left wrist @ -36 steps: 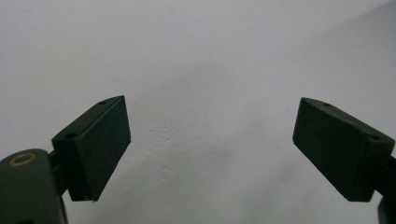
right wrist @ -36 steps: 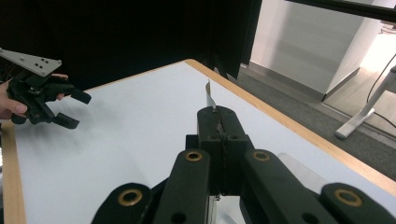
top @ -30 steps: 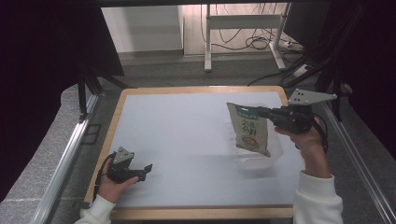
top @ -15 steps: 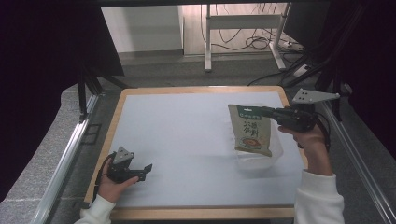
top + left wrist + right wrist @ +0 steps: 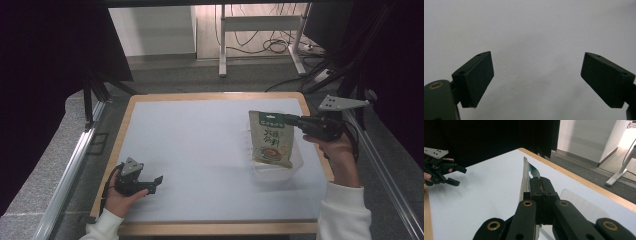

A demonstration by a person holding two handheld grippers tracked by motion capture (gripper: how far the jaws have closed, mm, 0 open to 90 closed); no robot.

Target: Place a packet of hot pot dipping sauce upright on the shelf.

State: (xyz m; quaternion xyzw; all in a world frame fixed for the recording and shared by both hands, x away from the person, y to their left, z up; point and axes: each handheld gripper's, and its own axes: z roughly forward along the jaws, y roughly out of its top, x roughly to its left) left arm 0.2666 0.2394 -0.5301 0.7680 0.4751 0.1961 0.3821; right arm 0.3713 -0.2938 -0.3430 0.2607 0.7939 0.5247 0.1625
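Note:
A beige food pouch [image 5: 271, 139] with a green top band hangs upright above a clear plastic tray [image 5: 278, 172] at the right of the table. My right gripper [image 5: 295, 120] is shut on the pouch's top right corner; in the right gripper view the jaws pinch the pouch edge [image 5: 524, 173] and the tray [image 5: 584, 205] lies beyond and below. My left gripper [image 5: 157, 182] rests low at the table's front left, open, with bare white surface between its pads [image 5: 477, 77]. It also appears far off in the right gripper view as the left gripper [image 5: 457, 175].
The white table mat [image 5: 200, 145] has a wooden rim [image 5: 210, 96]. Metal rails [image 5: 70, 170] run along both sides. Beyond the far edge are a white cabinet [image 5: 150, 30], a desk frame [image 5: 260, 30] and floor cables.
The right gripper has carried the pouch slightly to the right and turned it more upright over the tray. The left gripper has stayed put.

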